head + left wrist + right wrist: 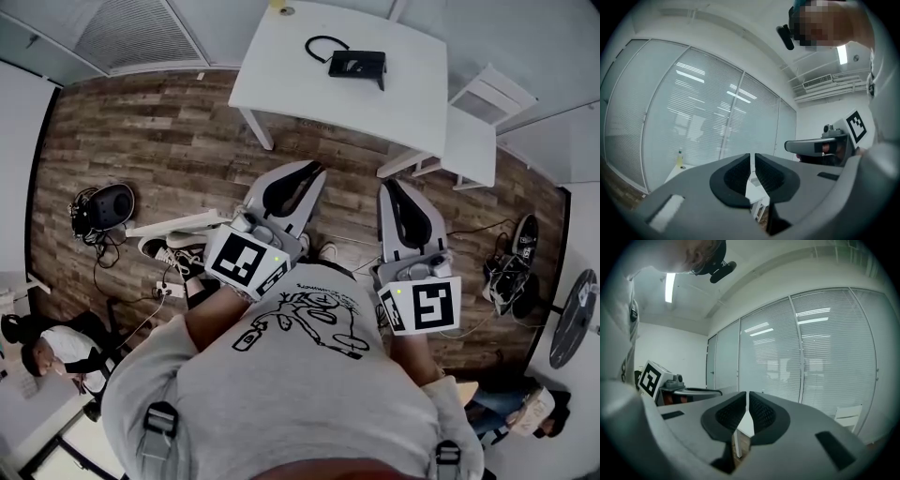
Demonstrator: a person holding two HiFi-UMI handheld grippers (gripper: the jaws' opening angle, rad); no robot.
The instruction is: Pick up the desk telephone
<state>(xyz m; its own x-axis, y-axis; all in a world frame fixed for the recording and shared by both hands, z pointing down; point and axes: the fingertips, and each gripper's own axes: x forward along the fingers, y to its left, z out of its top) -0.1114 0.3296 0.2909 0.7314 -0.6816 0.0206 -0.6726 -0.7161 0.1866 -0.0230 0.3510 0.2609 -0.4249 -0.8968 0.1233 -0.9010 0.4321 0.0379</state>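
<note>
The black desk telephone (356, 64) lies on the white table (309, 89) far ahead of me, its cord looped to its left. Both grippers are held level in front of my chest, well short of the table. In the head view my left gripper (309, 170) and right gripper (389, 186) point towards the table side by side. The left gripper (753, 158) is shut with nothing between its jaws, and so is the right gripper (747, 395). A strip of the table shows below each pair of jaws; the phone is hidden in both gripper views.
A white chair (476, 120) stands at the table's right side. On the wooden floor lie a black round device with cables (107, 207) at left and shoes (511, 272) at right. Another person (56, 354) sits at lower left. A small bottle (680, 159) stands on the table.
</note>
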